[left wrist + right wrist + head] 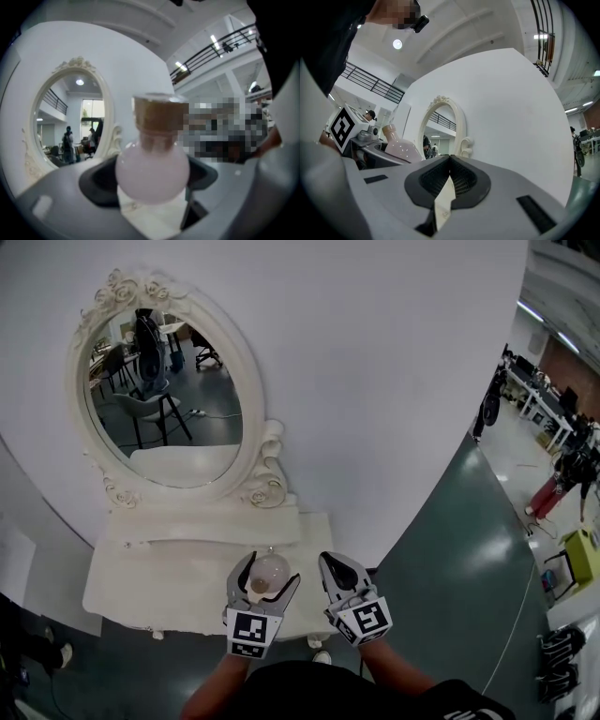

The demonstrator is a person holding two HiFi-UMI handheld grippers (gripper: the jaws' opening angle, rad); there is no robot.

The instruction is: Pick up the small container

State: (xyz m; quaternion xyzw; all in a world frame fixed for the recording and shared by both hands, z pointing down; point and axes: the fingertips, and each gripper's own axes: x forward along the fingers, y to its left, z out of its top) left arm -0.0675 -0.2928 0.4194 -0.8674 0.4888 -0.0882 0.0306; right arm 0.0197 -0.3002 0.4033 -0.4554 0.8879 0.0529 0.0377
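**A:** What sat closest in the left gripper view?

**B:** The left tool [151, 177] itself. Its grey jaws were clenched on the round belly of the small container [152, 169], a pale pink flask with a cork [157, 117] on top. A strip of white bench [154, 218] showed between the jaws, below the flask.

**A:** Your worry there?

**B:** The belly looked smooth and round, and only two pads held it. I judged it could roll or squirt out if the squeeze eased or the tool swung. The corked neck could also tip it sideways.

**A:** And the right gripper view?

**B:** The right tool [450, 180] was closed on nothing, pads together. At the left of the frame the small container [401, 147] leaned in the other tool, its neck toward the upper left. The tools were near each other, so a careless move could knock the flask.

**A:** The head view?

**B:** Both tools sat low in the centre. The left tool [271, 570] was around the small container [269, 576], over the front part of the bench [141, 582]. I couldn't tell whether it was clear of the top. A fall there, or past the edge to the dark green floor [450, 559], might break it.

**A:** And the room?

**B:** An ornate oval mirror [164, 390] stood on the bench against a white wall [375, 381]. At the right edge was an open hall with desks [548, 404] and people [553, 486], all small.
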